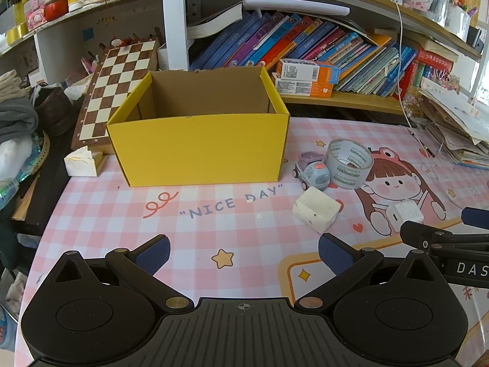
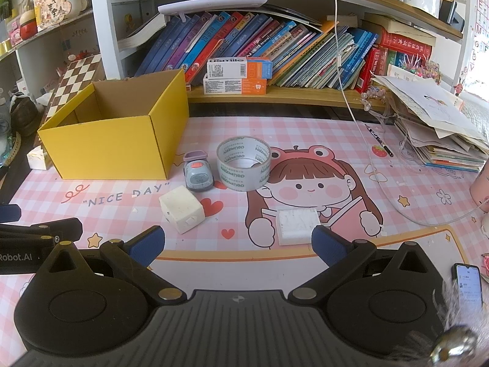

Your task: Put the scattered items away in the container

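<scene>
The open yellow cardboard box (image 2: 113,134) stands empty at the desk's far left. To its right lie the clear tape roll (image 2: 244,162), the grey toy car (image 2: 198,175), the cream foam block (image 2: 181,208) and the flat white square charger (image 2: 297,225). The right tongs (image 2: 238,246), spread wide and empty, sit nearest the charger, just ahead and slightly right. The left tongs (image 1: 244,255) are also spread, holding nothing. Nothing blocks the reach.
</scene>
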Motion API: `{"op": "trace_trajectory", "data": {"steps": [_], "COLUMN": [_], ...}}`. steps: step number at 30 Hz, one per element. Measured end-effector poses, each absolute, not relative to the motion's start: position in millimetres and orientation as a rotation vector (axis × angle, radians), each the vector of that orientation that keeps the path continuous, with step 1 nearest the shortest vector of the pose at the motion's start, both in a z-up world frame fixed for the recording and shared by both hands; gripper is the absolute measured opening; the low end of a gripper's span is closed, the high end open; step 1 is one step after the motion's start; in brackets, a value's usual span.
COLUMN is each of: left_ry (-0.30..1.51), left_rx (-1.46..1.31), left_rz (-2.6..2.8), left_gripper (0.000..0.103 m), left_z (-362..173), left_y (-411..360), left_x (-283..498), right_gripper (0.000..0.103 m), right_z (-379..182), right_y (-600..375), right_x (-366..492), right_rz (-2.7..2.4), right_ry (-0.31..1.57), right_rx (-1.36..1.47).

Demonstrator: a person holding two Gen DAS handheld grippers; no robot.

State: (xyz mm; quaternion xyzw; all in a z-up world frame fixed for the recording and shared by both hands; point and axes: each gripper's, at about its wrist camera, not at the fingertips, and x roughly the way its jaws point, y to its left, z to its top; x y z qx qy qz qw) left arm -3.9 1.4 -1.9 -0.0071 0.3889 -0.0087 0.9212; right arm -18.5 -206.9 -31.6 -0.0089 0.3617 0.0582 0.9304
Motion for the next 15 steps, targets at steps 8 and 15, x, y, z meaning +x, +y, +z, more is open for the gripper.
{"op": "trace_trajectory", "data": {"steps": [8, 15], "left_ry": [0.801, 0.806], "left_rx": [-0.016, -0.016], "left_rz": [-0.015, -0.016], "left_gripper": [0.103, 0.103], "left_z": [-1.7, -2.3], "left_y": [0.8, 1.8], "left_x": [-2.7, -1.6], "right_gripper": [0.103, 0.103], "right_z": [-31.8, -32.1], "right_y": [-206.7, -206.7], "right_x": [-18.5, -17.8], "right_rz": [0.118, 0.118], "right_ry": [0.742, 0.745], "right_rx": [-0.017, -0.017]}}
